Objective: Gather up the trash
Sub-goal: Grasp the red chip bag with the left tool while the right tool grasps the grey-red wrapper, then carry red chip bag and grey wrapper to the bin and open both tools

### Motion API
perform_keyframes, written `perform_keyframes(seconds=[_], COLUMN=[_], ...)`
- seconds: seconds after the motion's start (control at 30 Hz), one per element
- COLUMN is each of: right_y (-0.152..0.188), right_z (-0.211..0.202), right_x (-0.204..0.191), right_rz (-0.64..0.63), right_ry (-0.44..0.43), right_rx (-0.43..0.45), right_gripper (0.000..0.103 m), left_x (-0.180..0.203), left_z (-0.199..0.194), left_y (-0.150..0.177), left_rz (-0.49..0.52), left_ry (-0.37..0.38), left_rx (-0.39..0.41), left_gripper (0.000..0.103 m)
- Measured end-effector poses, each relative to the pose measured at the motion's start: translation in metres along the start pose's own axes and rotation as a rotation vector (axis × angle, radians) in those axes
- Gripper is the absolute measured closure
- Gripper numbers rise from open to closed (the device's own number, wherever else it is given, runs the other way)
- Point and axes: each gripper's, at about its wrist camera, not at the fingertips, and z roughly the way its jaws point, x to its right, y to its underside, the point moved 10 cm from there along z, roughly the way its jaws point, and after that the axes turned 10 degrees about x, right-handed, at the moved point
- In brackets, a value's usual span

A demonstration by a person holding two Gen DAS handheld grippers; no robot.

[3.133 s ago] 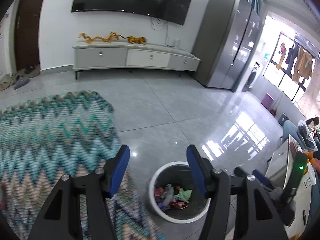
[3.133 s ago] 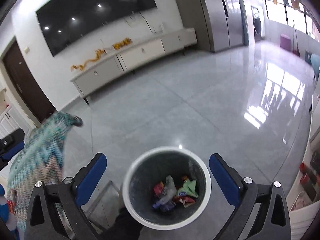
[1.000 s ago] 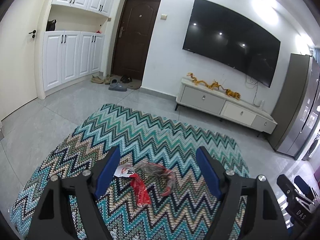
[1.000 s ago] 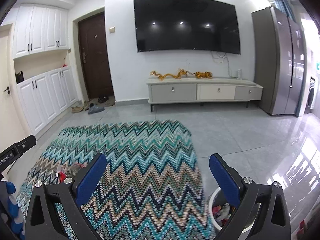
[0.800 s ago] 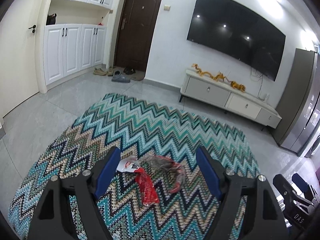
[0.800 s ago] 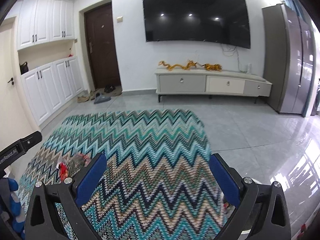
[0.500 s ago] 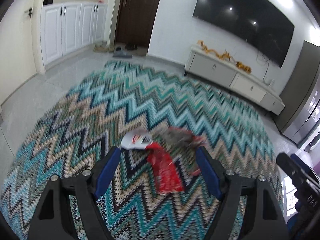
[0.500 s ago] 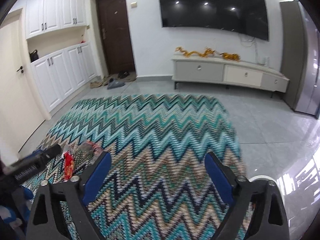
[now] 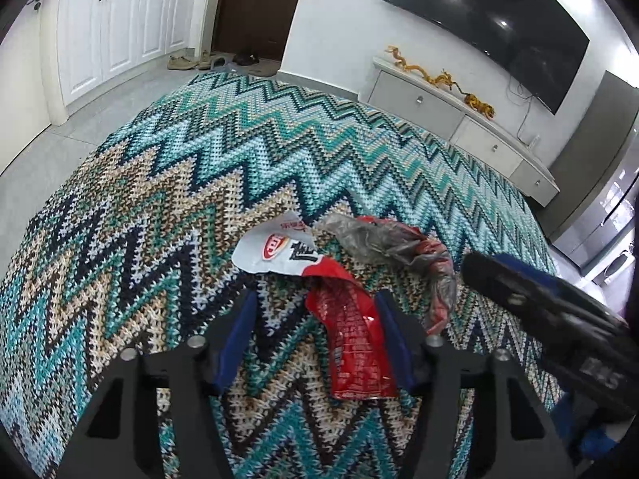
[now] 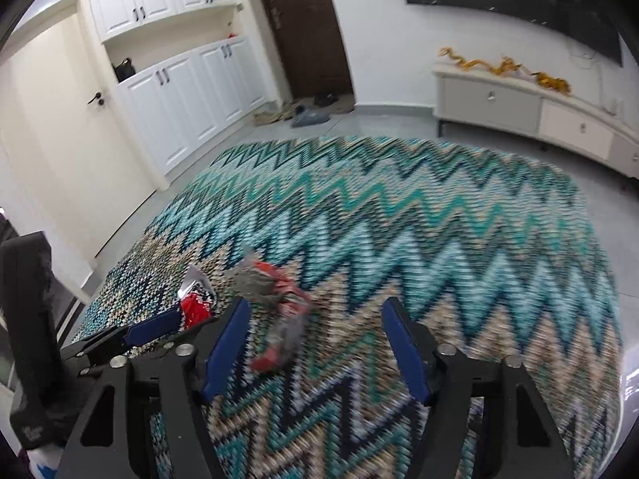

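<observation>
A torn red-and-white wrapper (image 9: 351,335) lies on the zigzag rug (image 9: 199,159). Its red part sits between the blue pads of my left gripper (image 9: 315,339), close to the right pad; the jaws are closing and the left pad is still apart from it. Beside it lies a crumpled grey-and-red wrapper (image 9: 383,239). In the blurred right wrist view that crumpled wrapper (image 10: 279,311) lies between the closing jaws of my right gripper (image 10: 315,349), nearer the left pad, with no pad pressing on it. The left gripper (image 10: 151,327) shows at the left by the red wrapper (image 10: 195,307).
The rug (image 10: 439,219) covers most of the grey tiled floor. A low TV cabinet (image 9: 451,111) stands along the far wall, white cupboards (image 10: 179,92) on the left, and shoes (image 10: 303,113) lie by the dark door. A steel fridge (image 9: 599,183) is at the right.
Both grippers came down close to the wrappers on the rug, and the right one swung left away from the bin. Both pairs of jaws have narrowed around a wrapper.
</observation>
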Motion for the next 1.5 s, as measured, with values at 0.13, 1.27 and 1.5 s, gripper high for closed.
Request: perform_keyframes(seconds=[0.13,1.27,1.5], right_y=[0.009,-0.045,-0.017], right_z=[0.022,-0.257,-0.308], right_x=[-0.006,0.092,0.173], right_rz=[0.007,0.12,0.222], right_ry=[-0.028,0.237,0.405], right_rx=[-0.059,0.416,0.451], right_gripper=[0.051,0.089,0.089], left_x=[-0.004,0.156,0.267], left_z=[-0.005,-0.168,-0.152], left_y=[0.0,-0.06,-0.039], left_rz=[0.004,0.193,0.308], left_ry=[0.012,0.265,0.419], left_rx=[0.001,0.303,0.23], left_gripper=[0.07,0.087,0.087])
